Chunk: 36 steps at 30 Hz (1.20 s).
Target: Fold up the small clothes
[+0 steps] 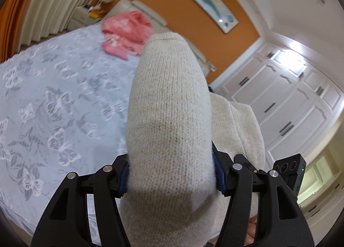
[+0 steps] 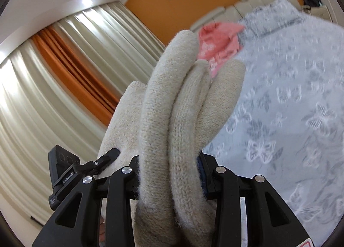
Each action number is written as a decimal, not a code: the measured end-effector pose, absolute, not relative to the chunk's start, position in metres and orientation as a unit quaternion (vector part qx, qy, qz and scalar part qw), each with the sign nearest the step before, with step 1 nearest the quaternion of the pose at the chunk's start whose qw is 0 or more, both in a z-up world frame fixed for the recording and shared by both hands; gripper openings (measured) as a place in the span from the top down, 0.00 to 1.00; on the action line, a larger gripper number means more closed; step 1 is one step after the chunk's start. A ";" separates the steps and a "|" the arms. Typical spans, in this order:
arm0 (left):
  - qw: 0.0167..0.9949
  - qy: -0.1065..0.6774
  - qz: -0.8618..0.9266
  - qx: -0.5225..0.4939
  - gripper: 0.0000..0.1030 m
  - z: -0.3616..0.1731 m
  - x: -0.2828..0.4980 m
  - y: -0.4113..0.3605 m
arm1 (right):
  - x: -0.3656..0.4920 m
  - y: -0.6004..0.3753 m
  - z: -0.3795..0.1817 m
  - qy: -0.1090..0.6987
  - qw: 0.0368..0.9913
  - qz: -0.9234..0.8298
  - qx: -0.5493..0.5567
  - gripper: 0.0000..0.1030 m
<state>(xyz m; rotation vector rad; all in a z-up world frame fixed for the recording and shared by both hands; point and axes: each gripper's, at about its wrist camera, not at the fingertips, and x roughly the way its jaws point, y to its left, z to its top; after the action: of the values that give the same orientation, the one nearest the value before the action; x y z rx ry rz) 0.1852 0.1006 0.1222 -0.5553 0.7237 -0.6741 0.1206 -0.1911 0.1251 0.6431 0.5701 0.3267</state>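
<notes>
While both ends of a cream knitted garment (image 1: 169,105) are held up off the bed (image 1: 53,100), the folding is at its carrying stage: the piece hangs in the air between two handheld tools and has not yet been laid down. From the left wrist view, the left gripper (image 1: 169,179) is clamped on a broad, smooth band of the knit. From the right wrist view, the right gripper (image 2: 169,179) is clamped on a bunch of doubled-over layers of the same fabric, several thick folds pressed together between its jaws. Butterfly-patterned bedding lies below and ahead, and a pink garment (image 1: 126,34) rests further up the bed near the headboard, well apart from the cream piece. Next, by the look of it, the knit must be lowered onto a bare stretch of bedding with the edges kept level, so the folded layers land stacked and not slumped.
</notes>
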 end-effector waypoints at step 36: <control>0.861 0.418 -0.170 -0.236 0.26 -0.059 0.214 0.134 | 0.147 -0.181 -0.049 0.412 0.878 0.018 0.244 0.60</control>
<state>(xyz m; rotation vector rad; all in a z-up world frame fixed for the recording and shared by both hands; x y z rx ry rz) 0.2135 0.1342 -0.0592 -0.4955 0.8771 -0.3566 0.1474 -0.1813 -0.0488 0.5094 0.8595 0.0366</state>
